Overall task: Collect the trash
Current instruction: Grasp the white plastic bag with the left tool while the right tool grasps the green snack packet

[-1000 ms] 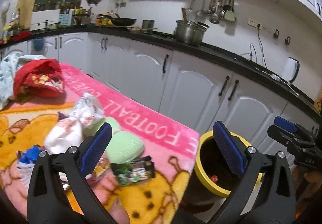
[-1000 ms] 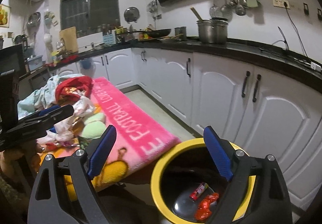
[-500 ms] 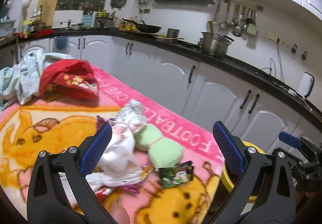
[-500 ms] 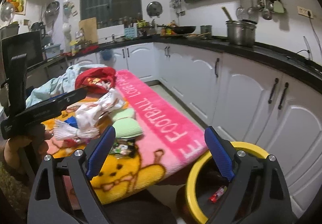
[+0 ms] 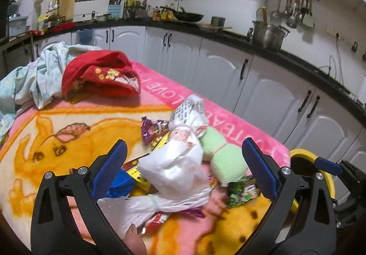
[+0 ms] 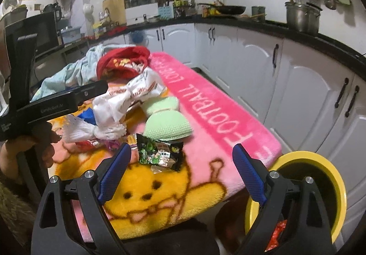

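Crinkled white plastic bag (image 5: 180,170), maybe printed, heaped among wrappers; left tongs (image 5: 183,168), right tongs (image 6: 181,173) wide, empty.

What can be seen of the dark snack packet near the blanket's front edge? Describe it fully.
The dark snack packet is a small, glossy black foil wrapper with green cartoon figures and a yellow face printed on it. It lies flat and slightly crumpled on the pink and yellow blanket, its far edge against the green knitted piece, apart from the white bags. Nothing grips it.
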Action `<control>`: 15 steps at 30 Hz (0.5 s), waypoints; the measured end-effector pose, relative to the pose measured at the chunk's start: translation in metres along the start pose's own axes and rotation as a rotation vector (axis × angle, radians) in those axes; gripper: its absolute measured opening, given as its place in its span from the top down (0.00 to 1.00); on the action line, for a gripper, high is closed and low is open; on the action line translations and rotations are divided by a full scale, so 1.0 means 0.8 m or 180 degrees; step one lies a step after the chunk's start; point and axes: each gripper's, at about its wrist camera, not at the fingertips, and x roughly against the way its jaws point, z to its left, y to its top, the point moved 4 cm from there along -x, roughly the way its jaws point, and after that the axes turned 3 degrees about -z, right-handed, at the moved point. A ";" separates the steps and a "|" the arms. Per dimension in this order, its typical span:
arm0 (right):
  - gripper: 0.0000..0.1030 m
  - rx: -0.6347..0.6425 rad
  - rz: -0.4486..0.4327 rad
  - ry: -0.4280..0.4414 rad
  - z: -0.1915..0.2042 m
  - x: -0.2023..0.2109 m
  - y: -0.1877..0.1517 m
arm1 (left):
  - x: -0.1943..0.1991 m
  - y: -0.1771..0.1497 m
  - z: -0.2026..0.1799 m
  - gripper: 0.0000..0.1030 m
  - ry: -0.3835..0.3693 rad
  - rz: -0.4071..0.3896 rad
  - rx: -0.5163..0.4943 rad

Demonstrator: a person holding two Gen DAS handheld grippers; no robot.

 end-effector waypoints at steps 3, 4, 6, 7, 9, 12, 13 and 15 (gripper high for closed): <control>0.15 0.0027 0.0090 0.0041 0.001 -0.020 -0.003 | -0.011 -0.004 0.003 0.11 0.0042 0.0098 -0.0027; 0.15 0.0037 0.0115 0.0060 0.002 -0.024 -0.004 | -0.014 -0.005 0.002 0.11 0.0049 0.0123 -0.0036; 0.15 0.0078 0.0182 0.0118 0.004 -0.037 -0.007 | -0.018 -0.006 0.001 0.14 0.0055 0.0156 -0.0059; 0.15 0.0095 0.0200 0.0139 0.006 -0.041 -0.008 | -0.020 -0.006 0.001 0.17 0.0057 0.0172 -0.0072; 0.15 0.0153 0.0245 0.0170 0.009 -0.053 -0.010 | -0.024 -0.007 -0.001 0.20 0.0068 0.0203 -0.0116; 0.15 0.0186 0.0304 0.0221 0.010 -0.068 -0.012 | -0.030 -0.008 -0.002 0.25 0.0089 0.0258 -0.0156; 0.15 0.0192 0.0333 0.0244 0.010 -0.075 -0.012 | -0.032 -0.008 -0.001 0.28 0.0081 0.0279 -0.0160; 0.15 0.0178 0.0373 0.0272 0.009 -0.084 -0.012 | -0.037 -0.010 -0.001 0.31 0.0088 0.0323 -0.0164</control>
